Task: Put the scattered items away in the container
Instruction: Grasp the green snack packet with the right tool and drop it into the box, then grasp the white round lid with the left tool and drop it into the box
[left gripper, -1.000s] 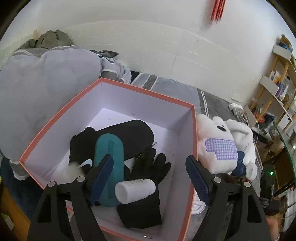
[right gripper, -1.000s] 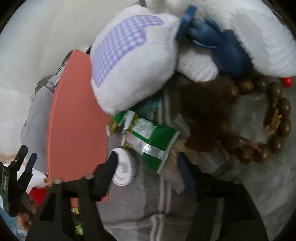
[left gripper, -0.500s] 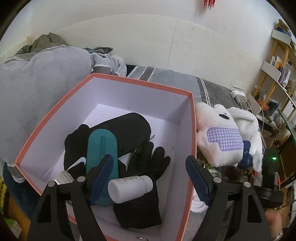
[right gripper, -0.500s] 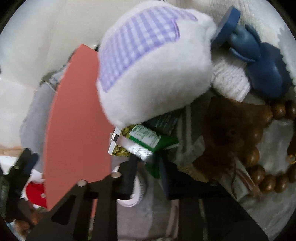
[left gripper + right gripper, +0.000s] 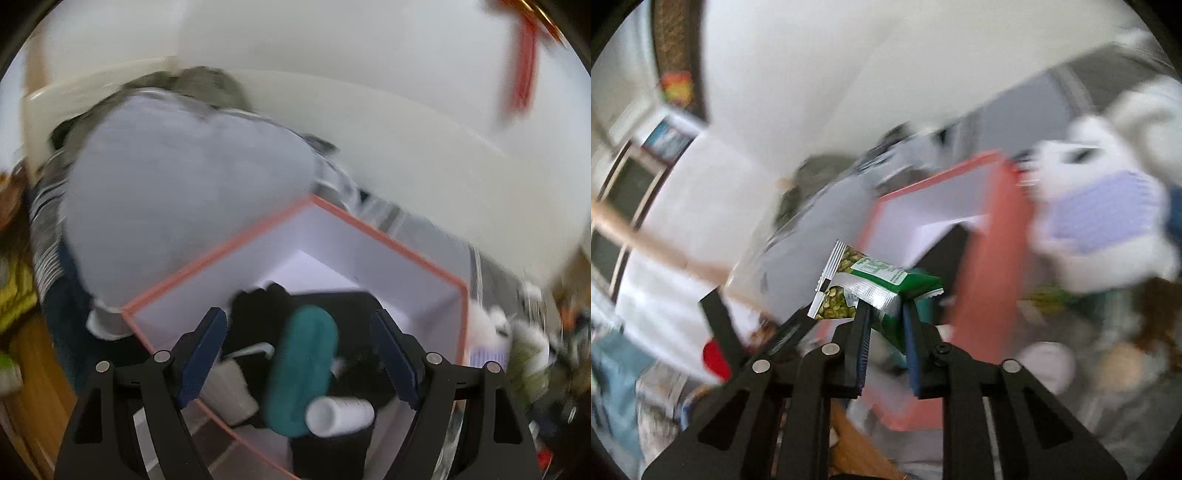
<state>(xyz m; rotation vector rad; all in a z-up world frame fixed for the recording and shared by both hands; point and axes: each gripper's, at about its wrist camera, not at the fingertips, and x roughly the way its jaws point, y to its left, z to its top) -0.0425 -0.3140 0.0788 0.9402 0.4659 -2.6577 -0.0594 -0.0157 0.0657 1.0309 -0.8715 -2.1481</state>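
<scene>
A pink-rimmed white box [image 5: 391, 240] holds a teal case [image 5: 303, 369], a black case [image 5: 347, 306], black gloves [image 5: 258, 306] and a white bottle [image 5: 340, 410]. My left gripper [image 5: 299, 358] hangs open over the box's near corner with nothing between its fingers. In the right wrist view my right gripper [image 5: 886, 317] is shut on a green snack packet [image 5: 871, 284], lifted in the air in front of the box [image 5: 990, 236]. The packet's silver and green end sticks up past the fingertips.
A big grey pillow [image 5: 177, 199] lies against the box's far left side. A white plush toy [image 5: 1100, 221] with a purple checked patch sits right of the box. A white round lid [image 5: 1049, 362] lies on the striped grey bedding [image 5: 1108, 417]. Both views are motion-blurred.
My right gripper closed on the green packet beside the box and lifted it off the bedding. My left gripper, still open, swung to the left and rolled over the box.
</scene>
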